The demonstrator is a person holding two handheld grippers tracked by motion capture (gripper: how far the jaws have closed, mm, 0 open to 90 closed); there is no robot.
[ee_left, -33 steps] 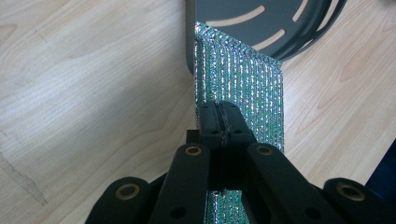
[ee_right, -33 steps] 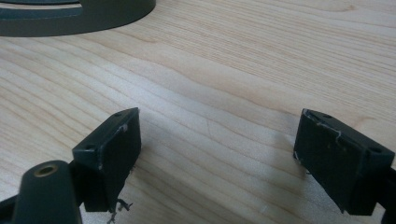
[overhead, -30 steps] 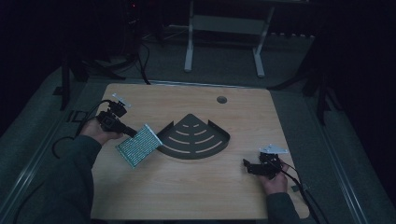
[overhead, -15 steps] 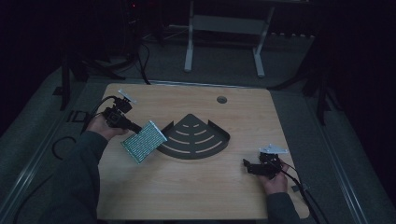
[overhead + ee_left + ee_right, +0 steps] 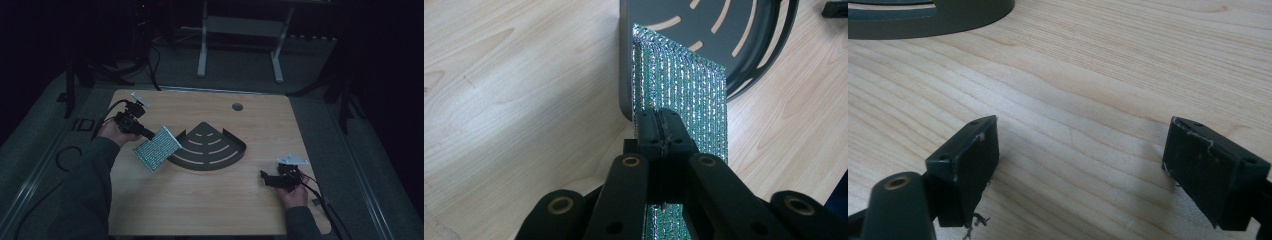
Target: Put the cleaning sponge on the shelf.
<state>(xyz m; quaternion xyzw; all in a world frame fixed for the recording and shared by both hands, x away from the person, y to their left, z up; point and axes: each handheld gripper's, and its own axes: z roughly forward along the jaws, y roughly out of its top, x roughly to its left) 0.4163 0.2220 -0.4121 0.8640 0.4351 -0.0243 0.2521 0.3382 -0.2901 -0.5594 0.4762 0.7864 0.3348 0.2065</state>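
Silvery, glittering mesh makes up the square sheet that the left gripper has pinched tight by one edge, held just above the wooden table beside the dark fan-shaped slotted tray. The grip is narrow and near the border, so the sheet looks likely to droop, twist or slip free if swung quickly. The right gripper rests spread wide and empty on the table, well apart.

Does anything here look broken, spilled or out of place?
Nothing looks spilled or broken. The left gripper holds a shiny foil sheet tilted beside the dark slotted tray. The right gripper has frayed threads on one pad.
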